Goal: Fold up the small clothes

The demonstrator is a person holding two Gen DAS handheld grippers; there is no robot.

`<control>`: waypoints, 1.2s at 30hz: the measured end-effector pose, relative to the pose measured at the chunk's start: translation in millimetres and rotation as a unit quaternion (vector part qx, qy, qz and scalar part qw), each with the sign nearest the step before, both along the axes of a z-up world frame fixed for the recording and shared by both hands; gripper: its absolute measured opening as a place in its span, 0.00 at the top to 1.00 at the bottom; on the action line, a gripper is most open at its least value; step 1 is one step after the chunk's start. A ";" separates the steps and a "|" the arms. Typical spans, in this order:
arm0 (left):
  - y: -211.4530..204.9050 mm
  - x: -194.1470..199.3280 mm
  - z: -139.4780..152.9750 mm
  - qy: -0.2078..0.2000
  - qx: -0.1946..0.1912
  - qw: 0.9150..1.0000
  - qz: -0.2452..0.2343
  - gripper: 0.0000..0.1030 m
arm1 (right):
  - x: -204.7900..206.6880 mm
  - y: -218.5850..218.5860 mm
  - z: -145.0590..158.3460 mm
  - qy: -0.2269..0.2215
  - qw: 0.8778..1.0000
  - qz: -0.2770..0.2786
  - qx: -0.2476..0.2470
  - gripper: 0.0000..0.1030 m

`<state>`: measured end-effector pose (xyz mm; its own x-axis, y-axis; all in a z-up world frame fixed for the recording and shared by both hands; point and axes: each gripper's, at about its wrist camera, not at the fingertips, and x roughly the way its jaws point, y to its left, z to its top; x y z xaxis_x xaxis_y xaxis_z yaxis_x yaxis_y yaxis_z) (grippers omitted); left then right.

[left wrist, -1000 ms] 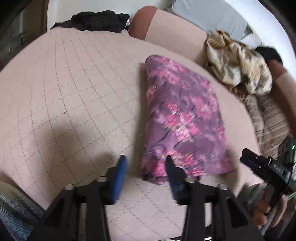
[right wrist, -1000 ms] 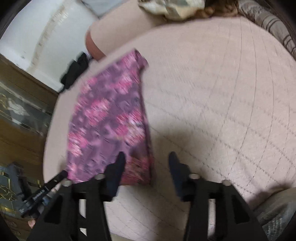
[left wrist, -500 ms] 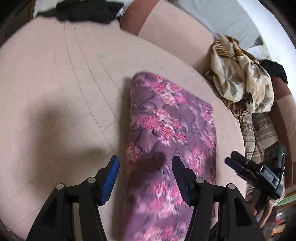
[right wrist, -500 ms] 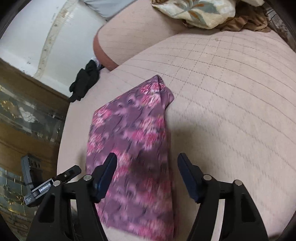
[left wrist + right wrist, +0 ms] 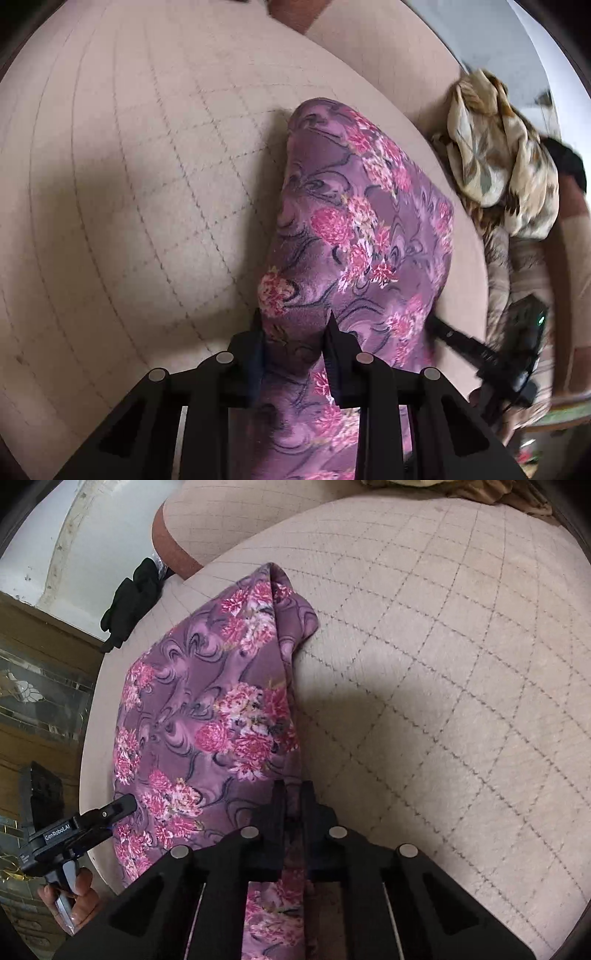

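Quilted beige cushion (image 5: 461, 664) underfoot, white wall (image 5: 92, 535) behind, wooden cabinet with patterned glass (image 5: 40, 694) off to the side.

I'm seeing the purple garment (image 5: 354, 236) showing pink flower clusters and dark swirls. The beige quilt (image 5: 129, 166) is wearing a stitched grid of diamonds. At two o'clock a cream-and-brown leaf-print cloth (image 5: 495, 158) is glowing. My black left tongs (image 5: 293, 332) are showing blue pads.
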<state>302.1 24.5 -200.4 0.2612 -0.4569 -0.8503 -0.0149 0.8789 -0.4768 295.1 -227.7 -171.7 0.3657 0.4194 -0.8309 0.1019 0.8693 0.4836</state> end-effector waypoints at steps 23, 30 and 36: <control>17.9 -42.5 3.4 -0.011 -0.024 1.000 0.015 0.55 | -56.1 -13.3 6.7 -0.013 0.999 -0.022 0.042 0.57; 1.0 -86.2 11.0 -0.042 0.037 0.998 -0.003 0.41 | -95.2 9.1 16.8 -0.017 1.000 -0.012 0.014 0.36; -23.2 -111.6 11.0 -0.082 0.111 0.990 -0.017 0.42 | -113.8 25.5 13.6 -0.021 0.998 0.005 -0.060 0.51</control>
